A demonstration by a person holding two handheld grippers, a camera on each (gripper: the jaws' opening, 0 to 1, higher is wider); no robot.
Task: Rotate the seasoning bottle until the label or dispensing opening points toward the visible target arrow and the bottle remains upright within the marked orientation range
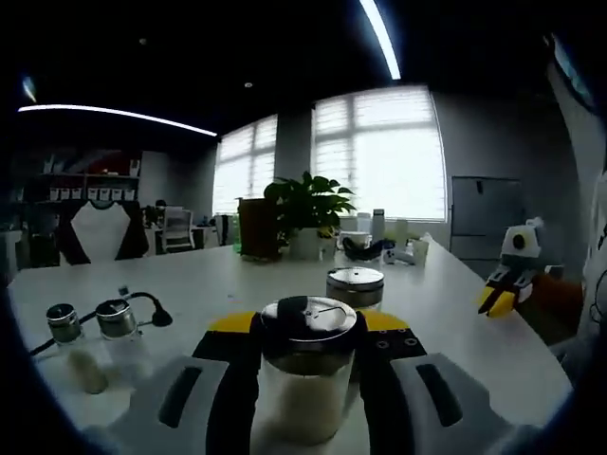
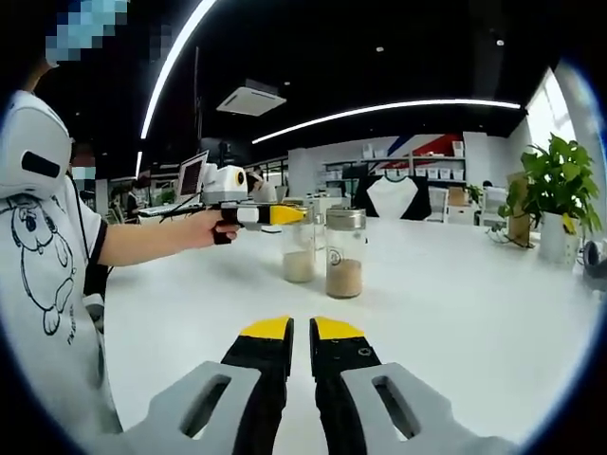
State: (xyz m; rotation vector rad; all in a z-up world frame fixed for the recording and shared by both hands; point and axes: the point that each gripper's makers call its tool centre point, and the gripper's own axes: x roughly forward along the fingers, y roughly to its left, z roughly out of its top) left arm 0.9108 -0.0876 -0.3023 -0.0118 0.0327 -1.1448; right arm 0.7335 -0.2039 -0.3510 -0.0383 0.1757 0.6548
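In the left gripper view, two small shakers stand at lower left on the white surface. At bottom middle, the left hand-held gripper squeezes the upright seasoning bottle. In the right gripper view, the right hand-held gripper at the bottom is pinched together, holding nothing.

Table: you worked at a broad white table.
Windows: blinds covered two bright windows ahead of you.
Lighting: long strip lights crossed the dark ceiling.
Furniture: shelving lined your far wall.
Plant: a potted plant stood on the table's far end.
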